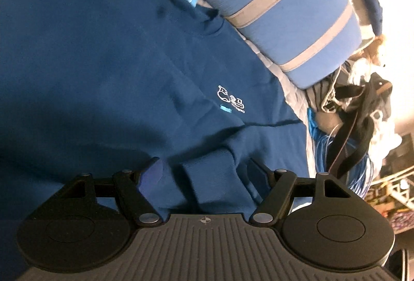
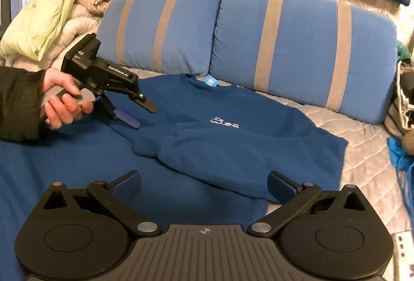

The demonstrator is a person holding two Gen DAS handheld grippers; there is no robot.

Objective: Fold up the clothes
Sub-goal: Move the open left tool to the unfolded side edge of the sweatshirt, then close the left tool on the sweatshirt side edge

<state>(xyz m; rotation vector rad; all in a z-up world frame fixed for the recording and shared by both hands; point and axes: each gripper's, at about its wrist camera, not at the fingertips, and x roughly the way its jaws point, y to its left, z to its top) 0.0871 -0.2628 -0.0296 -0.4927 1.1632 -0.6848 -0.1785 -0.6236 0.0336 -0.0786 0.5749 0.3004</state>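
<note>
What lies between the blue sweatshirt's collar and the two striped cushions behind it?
In the right wrist view, only a narrow strip of the grey quilted cover lies between the sweatshirt collar and the striped cushions; the light-blue neck tag stands at the collar.

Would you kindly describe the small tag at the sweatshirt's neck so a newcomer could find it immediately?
Start at the two blue pillows with grey stripes against the wall. Just before them lies a dark blue sweatshirt on the quilted bed. Inside its collar sits the neck label, the only bright light-blue patch there, unlike the white chest logo.
</note>
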